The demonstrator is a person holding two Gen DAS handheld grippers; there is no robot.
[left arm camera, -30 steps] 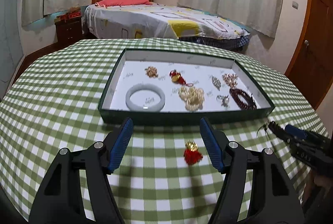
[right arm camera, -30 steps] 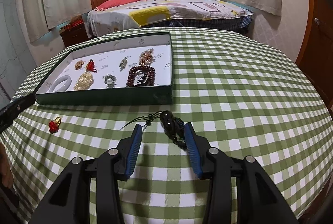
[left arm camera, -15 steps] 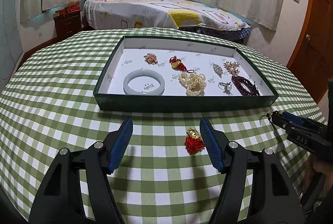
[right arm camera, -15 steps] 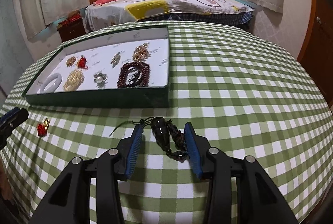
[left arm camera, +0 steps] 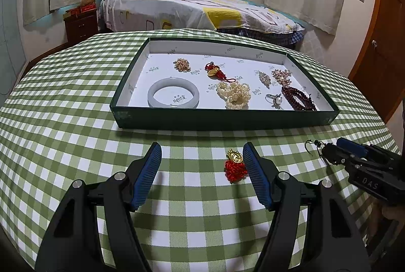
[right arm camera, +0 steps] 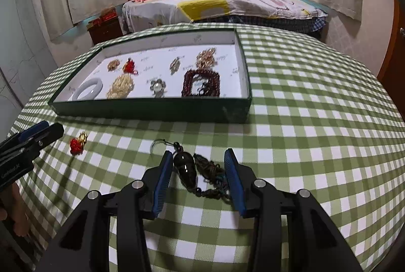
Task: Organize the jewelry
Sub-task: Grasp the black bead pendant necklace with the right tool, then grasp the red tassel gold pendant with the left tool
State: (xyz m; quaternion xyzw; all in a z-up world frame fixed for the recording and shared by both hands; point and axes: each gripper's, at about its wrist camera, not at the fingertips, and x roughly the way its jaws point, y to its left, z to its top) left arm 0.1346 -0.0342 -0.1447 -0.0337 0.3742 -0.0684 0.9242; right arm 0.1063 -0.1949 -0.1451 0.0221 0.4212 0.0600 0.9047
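Note:
A dark green tray [left arm camera: 222, 120] with a white floor holds several jewelry pieces, among them a pale bangle [left arm camera: 173, 96], a pearl cluster [left arm camera: 234, 93] and dark red beads [left arm camera: 298, 101]. A red-and-gold charm [left arm camera: 235, 165] lies on the checked cloth just inside the right finger of my open left gripper [left arm camera: 202, 153]. A black pendant on a dark cord [right arm camera: 186, 168] lies between the jaws of my open right gripper [right arm camera: 198, 158], close to its left finger. The tray [right arm camera: 152, 110] and the charm [right arm camera: 77, 144] also show in the right wrist view.
The round table has a green checked cloth [left arm camera: 63, 120] that drops away at its edges. A bed [left arm camera: 197, 11] and a nightstand [left arm camera: 81, 24] stand behind it. A wooden door [left arm camera: 379, 44] is at the right. Each gripper shows at the edge of the other's view.
Both grippers have moved forward and down. The charm now lies between the left fingers and the pendant sits deeper between the right fingers. Both jaws stay open.

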